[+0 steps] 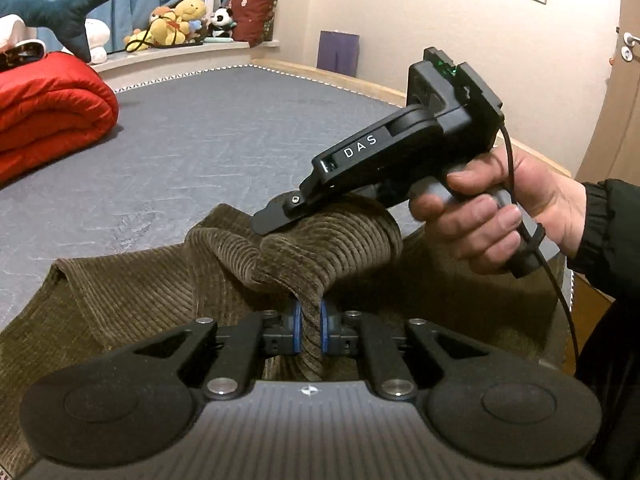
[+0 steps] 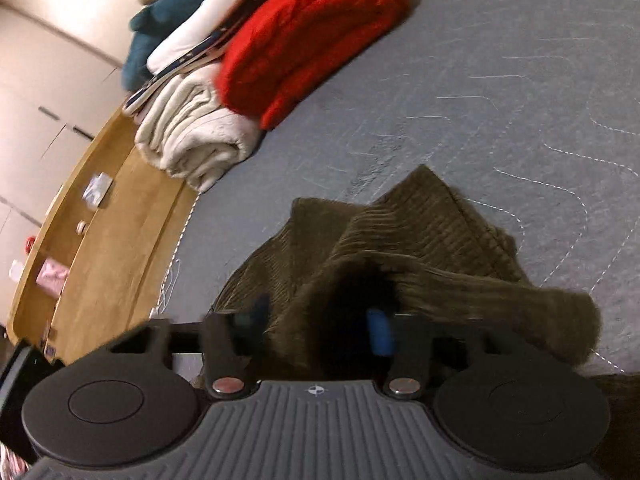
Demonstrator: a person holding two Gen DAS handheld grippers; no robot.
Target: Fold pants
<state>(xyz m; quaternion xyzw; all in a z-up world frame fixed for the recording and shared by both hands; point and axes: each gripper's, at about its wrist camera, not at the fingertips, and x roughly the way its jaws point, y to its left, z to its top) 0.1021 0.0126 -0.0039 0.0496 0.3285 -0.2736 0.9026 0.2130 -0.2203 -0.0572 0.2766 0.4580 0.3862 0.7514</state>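
Note:
Olive-brown corduroy pants (image 1: pixel 120 292) lie on the grey mattress (image 1: pixel 224 132). My left gripper (image 1: pixel 311 330) is shut on a bunched fold of the pants, pinched between its blue pads. My right gripper (image 1: pixel 280 216), held by a hand, sits just beyond with its fingers on a raised hump of the same cloth. In the right wrist view the pants (image 2: pixel 432 232) drape between and over the fingers of my right gripper (image 2: pixel 320 324); the blue pads stand apart with thick cloth bunched between them, and the view is motion-blurred.
A folded red quilt (image 1: pixel 48 112) lies at the mattress's left; it also shows in the right wrist view (image 2: pixel 312 36) beside a cream blanket (image 2: pixel 196 140). Plush toys (image 1: pixel 176 20) sit on the window ledge. A wooden bed frame edge (image 2: pixel 112 232) runs along the side.

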